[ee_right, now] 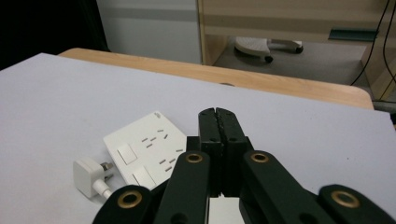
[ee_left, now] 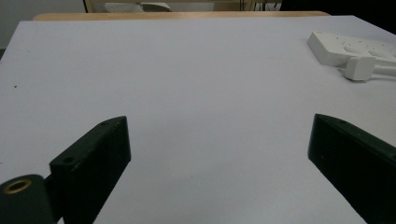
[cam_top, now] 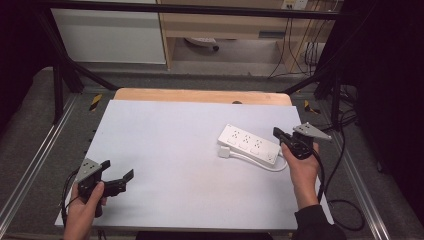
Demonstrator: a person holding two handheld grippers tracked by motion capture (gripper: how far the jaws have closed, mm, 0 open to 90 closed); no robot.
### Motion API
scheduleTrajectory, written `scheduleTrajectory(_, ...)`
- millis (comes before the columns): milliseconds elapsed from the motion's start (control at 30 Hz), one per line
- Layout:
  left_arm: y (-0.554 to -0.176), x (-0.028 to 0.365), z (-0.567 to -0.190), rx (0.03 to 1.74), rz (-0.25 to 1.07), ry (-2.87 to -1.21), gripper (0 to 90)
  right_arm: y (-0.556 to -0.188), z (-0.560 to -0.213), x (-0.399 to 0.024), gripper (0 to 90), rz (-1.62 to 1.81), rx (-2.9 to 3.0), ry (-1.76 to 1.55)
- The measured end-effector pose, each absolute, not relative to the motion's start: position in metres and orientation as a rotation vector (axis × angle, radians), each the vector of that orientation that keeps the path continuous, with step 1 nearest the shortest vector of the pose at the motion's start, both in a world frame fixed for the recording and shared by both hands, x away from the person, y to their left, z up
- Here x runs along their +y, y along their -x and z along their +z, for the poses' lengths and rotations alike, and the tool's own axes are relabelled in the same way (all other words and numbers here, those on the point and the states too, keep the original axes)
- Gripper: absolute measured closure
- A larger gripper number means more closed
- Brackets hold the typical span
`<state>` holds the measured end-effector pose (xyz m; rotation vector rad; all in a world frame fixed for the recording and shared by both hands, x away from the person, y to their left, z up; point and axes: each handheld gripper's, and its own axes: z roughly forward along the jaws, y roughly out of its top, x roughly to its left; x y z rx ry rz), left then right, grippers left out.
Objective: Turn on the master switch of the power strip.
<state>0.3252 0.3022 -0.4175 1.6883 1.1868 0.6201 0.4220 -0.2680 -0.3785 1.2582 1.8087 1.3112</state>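
Note:
A white power strip (cam_top: 248,144) lies flat on the right half of the white tabletop (cam_top: 170,145). Its white plug (cam_top: 223,151) rests beside its left end, and its cable curls along the near side. My right gripper (cam_top: 277,133) hovers at the strip's right end, jaws shut with nothing between them. In the right gripper view the shut right gripper (ee_right: 218,112) points over the power strip (ee_right: 144,149) and the plug (ee_right: 88,177). My left gripper (cam_top: 118,170) is open near the front left corner. In the left gripper view the left gripper (ee_left: 219,121) is spread wide over bare tabletop, with the power strip (ee_left: 345,46) and plug (ee_left: 359,67) far off.
A wooden strip (cam_top: 200,95) borders the table's far edge. Black frame posts (cam_top: 59,85) stand at the back corners. Black cables (cam_top: 345,200) trail off the right side. Behind the table are a light cabinet (cam_top: 110,35) and a wooden shelf unit (cam_top: 225,25).

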Motion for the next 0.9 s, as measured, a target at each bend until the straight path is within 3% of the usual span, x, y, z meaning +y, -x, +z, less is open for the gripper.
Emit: scheduleTrajectory(900, -0.327, 0.300, -0.419, 1.205, 0.612, -1.696, 5.8, -0.429, -0.411, -0.268, 90.0, 1.231, 1.936, -1.364)
